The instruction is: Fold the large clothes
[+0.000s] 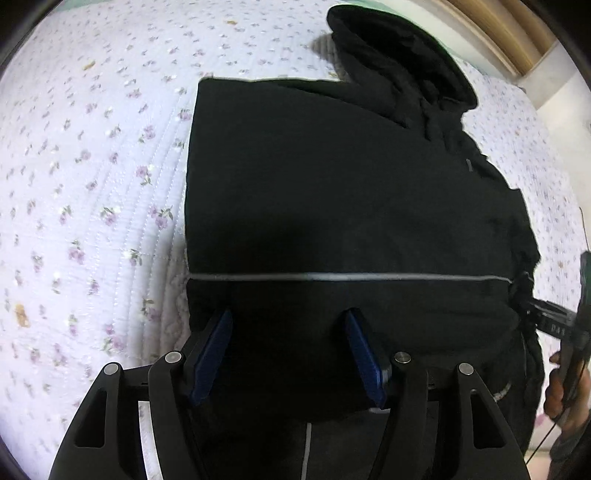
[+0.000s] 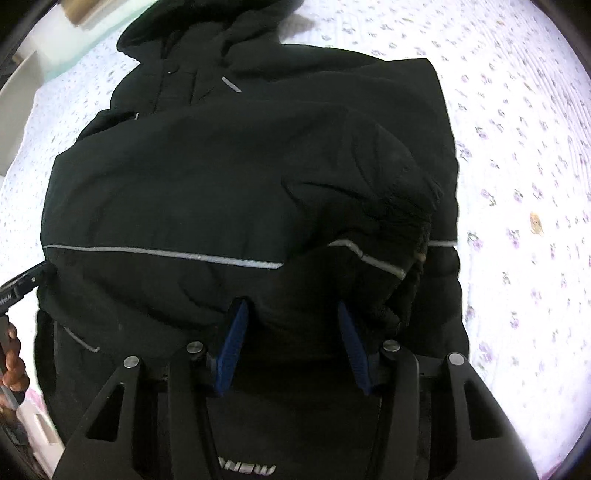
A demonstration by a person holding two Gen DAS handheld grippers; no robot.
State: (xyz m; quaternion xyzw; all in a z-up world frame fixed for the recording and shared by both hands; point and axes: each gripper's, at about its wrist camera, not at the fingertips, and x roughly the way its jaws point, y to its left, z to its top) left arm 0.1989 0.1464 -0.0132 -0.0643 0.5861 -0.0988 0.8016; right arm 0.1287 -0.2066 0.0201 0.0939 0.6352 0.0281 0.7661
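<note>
A large black hooded jacket (image 1: pixel 332 184) with a thin grey reflective stripe (image 1: pixel 332 276) lies on the bed, hood at the far end. My left gripper (image 1: pixel 288 317) is open, its blue pads over the jacket's near hem at its left part. In the right wrist view the jacket (image 2: pixel 221 177) has a sleeve folded across its front, cuff (image 2: pixel 413 229) bunched at the right. My right gripper (image 2: pixel 291 306) is open, its pads just over the lower jacket below the stripe (image 2: pixel 166 253). Neither grips cloth.
The bed is covered with a white quilt with small purple flowers (image 1: pixel 92 184), also in the right wrist view (image 2: pixel 517 184). The other gripper and a hand show at the right edge (image 1: pixel 565 332) and left edge (image 2: pixel 14 288). A wooden headboard (image 1: pixel 491 33) is beyond.
</note>
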